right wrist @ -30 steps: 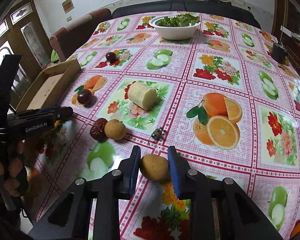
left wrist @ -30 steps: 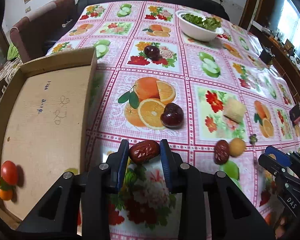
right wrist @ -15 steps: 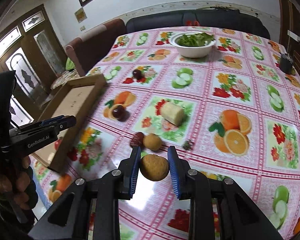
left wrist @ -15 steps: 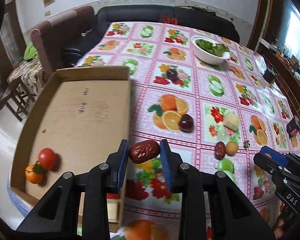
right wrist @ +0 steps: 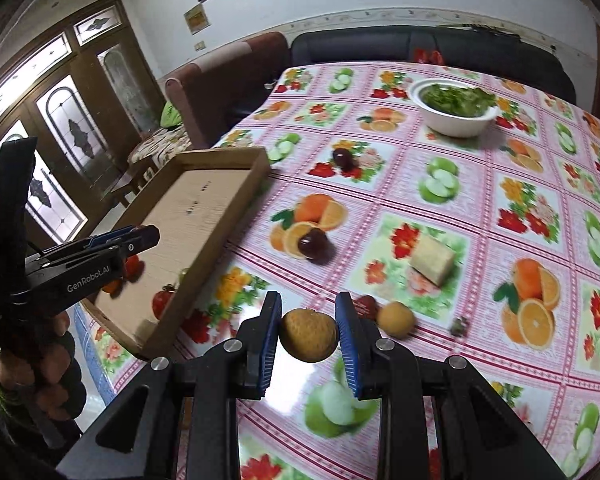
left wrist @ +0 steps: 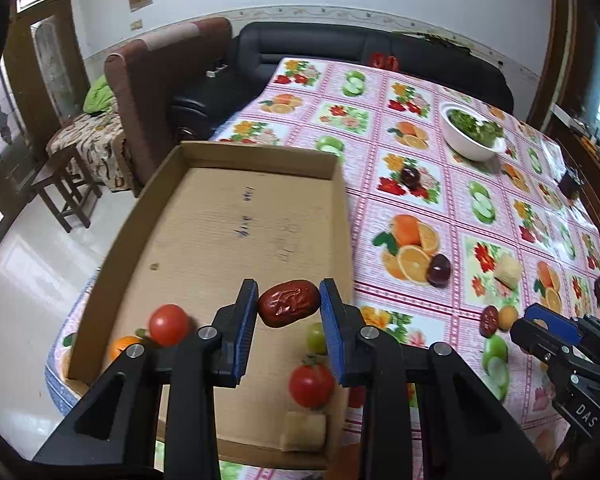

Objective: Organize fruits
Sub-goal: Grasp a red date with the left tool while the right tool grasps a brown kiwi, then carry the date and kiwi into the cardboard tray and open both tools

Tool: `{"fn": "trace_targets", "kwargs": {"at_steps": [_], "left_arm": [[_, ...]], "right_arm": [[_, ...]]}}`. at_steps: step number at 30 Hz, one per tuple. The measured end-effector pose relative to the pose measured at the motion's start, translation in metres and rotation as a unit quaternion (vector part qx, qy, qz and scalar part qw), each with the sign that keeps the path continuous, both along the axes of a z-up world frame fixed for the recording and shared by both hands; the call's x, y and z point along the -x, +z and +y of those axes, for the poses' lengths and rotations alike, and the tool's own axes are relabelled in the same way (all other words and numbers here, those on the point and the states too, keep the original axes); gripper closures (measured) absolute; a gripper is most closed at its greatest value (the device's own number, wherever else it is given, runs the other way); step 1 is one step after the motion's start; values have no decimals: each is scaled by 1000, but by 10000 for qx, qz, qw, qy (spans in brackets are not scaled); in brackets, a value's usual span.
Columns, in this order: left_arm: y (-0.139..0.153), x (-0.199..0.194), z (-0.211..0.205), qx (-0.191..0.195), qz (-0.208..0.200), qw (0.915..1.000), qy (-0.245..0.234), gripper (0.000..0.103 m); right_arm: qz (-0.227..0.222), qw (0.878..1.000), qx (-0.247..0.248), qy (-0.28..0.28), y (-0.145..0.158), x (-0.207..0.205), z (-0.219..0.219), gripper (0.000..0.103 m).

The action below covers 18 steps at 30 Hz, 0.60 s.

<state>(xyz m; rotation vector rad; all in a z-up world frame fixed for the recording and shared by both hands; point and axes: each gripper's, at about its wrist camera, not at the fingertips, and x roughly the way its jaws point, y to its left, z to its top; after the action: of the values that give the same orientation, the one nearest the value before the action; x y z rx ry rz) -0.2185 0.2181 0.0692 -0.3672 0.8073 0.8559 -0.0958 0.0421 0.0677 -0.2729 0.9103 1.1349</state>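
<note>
My left gripper [left wrist: 288, 307] is shut on a wrinkled red date [left wrist: 289, 308] and holds it above the cardboard box [left wrist: 236, 216] near its right wall. The box holds two red tomatoes [left wrist: 169, 324], a small orange [left wrist: 121, 346], a green fruit [left wrist: 316, 336] and a pale chunk [left wrist: 305, 432]. My right gripper [right wrist: 309, 334] is shut on a round tan fruit [right wrist: 309, 334], raised over the tablecloth to the right of the box [right wrist: 204, 200]. On the table lie a date [right wrist: 366, 304], a tan fruit [right wrist: 396, 319], two dark plums [right wrist: 314, 243] and a pale chunk [right wrist: 434, 260].
A white bowl of greens [right wrist: 454, 110] stands at the back of the table. A dark sofa [left wrist: 364, 52] and a brown armchair [left wrist: 160, 92] line the far and left edges. A small dark scrap [right wrist: 458, 325] lies by the tan fruit. The left gripper shows in the right wrist view [right wrist: 100, 256].
Both grippers have risen and moved left with their fruits. The left gripper went from over the tablecloth to over the box. More of the box's contents now show.
</note>
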Motion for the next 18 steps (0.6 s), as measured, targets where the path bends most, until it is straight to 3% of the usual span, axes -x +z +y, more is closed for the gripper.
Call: {"fn": "trace_targets", "kwargs": {"at_steps": [18], "left_arm": [[-2, 25, 29, -84, 28, 9991, 416, 74]], "right_arm": [[33, 9986, 46, 520, -2, 25, 48, 75]]}}
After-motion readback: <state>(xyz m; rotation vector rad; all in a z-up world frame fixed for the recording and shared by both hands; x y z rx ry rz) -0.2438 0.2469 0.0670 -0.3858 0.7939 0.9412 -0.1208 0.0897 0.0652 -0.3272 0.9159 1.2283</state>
